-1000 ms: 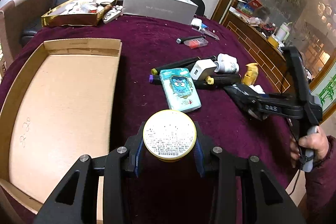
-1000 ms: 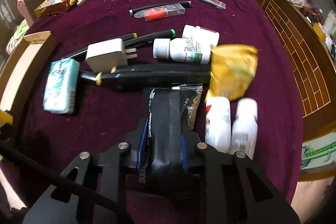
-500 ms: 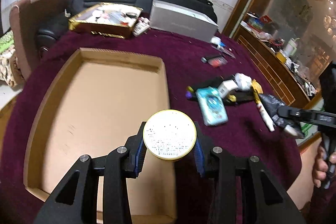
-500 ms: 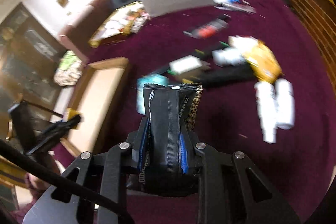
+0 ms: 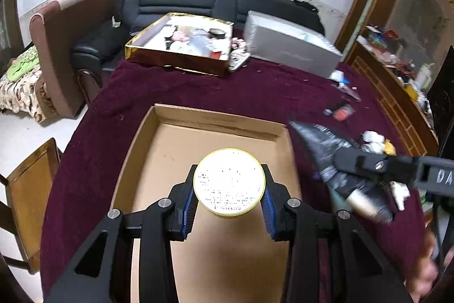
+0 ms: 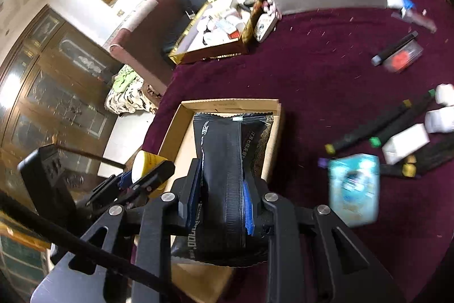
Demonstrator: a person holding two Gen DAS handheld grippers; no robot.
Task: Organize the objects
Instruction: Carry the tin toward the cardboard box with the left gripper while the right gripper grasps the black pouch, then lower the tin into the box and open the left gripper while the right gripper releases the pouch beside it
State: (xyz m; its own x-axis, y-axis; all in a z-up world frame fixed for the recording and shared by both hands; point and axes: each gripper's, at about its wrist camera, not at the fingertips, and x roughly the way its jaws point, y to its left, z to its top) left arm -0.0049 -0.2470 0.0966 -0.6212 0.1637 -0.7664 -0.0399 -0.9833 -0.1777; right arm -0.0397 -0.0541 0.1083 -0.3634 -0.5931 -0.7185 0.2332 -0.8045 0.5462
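2 items in the air, none boxed yet

The cardboard box (image 5: 159,161) on the desk (image 5: 255,93) looks empty; the right gripper (image 6: 221,206) jaws clench a black pouch (image 6: 224,161) and the left gripper (image 5: 229,203) jaws grasp a round tin (image 5: 229,182) above it, while markers (image 6: 377,129), tissue pack (image 6: 354,189) and bottles (image 6: 441,119) remain outside.

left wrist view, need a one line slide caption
Left hand-held gripper holds a round yellow tin above the cardboard box on the maroon tablecloth.

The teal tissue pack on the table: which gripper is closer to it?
Right. The right gripper, holding a black pouch, hangs beside the tissue pack. The left gripper, holding a yellow tin, is over the cardboard tray, farther away.
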